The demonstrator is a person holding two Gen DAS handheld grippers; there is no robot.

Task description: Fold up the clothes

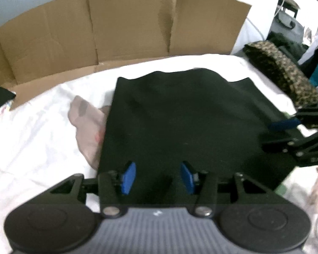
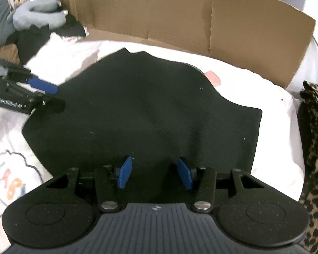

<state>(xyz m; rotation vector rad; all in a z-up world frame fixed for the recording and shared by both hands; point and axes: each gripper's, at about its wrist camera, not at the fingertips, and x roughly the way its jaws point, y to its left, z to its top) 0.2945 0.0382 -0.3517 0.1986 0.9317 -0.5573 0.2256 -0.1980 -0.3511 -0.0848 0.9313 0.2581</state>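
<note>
Both the left gripper [image 1: 158, 177] and the right gripper [image 2: 155, 172] were held with jaws apart and nothing clasped between the blue pads [image 1: 128, 177], above the near edge of one black garment [image 1: 190, 122]. It was laid flat on a white sheet [image 1: 31, 131]. One pink cloth [image 1: 87, 122], one leopard-print cloth [image 2: 315, 148] and one cardboard box [image 1: 116, 25] were counted around it.

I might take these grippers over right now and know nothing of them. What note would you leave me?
Left gripper: open, empty, over the near edge of the black garment.
Right gripper: open, empty, over the same edge.
Garment lies flat on the white sheet, apparently folded once; a pink cloth pokes out beside it.
Left: probably one more fold, then the leopard piece.
</note>
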